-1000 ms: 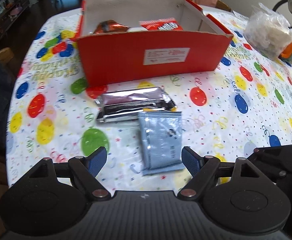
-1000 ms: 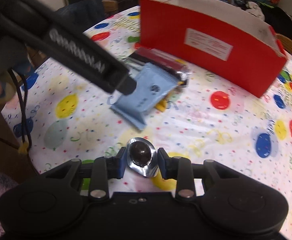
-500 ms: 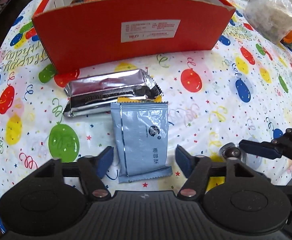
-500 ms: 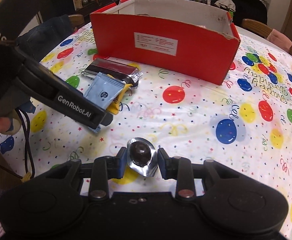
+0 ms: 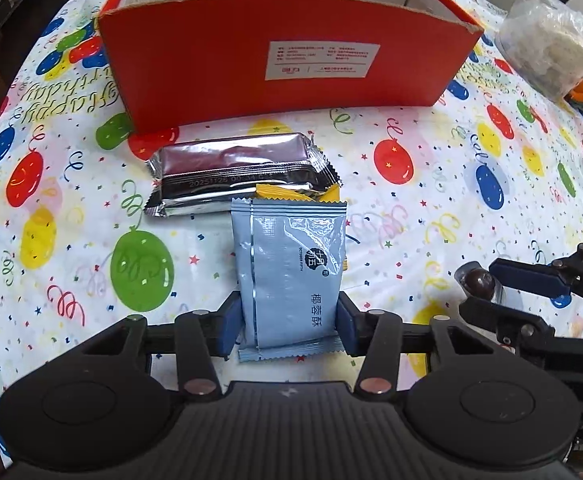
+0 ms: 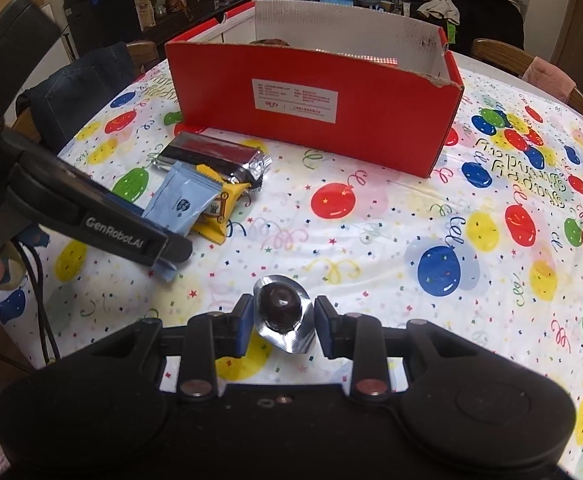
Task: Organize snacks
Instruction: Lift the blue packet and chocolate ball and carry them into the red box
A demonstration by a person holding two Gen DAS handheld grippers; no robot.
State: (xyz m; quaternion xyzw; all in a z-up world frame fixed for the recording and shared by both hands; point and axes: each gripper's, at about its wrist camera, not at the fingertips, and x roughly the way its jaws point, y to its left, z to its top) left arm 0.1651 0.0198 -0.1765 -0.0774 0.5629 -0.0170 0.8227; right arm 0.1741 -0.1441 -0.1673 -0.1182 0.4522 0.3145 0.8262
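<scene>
From the left wrist, the left gripper (image 5: pixel 289 326) has just been closing, and its blue pads now stand against both side edges of the pale blue snack packet (image 5: pixel 291 276), clasping its near end. The packet lies flat on the balloon-print tablecloth (image 5: pixel 431 208), toward the table's near edge. Its far end overlaps a yellow packet (image 5: pixel 291 192), which touches a silver foil bar (image 5: pixel 235 170) lying just before the long red wall of the red box (image 5: pixel 251 68). Some snacks show over the box rim, too hidden to name. At the table's far right corner sits a clear plastic bag (image 5: pixel 547 46).

From the right wrist, the right gripper (image 6: pixel 279 324) is clenched on a foil-wrapped chocolate (image 6: pixel 281 312), held above the cloth near the table's near edge. The left gripper reaches in from the left over the blue packet's near end; whether that end has lifted off the cloth is hard to tell. The red box stands mid-table beyond.
</scene>
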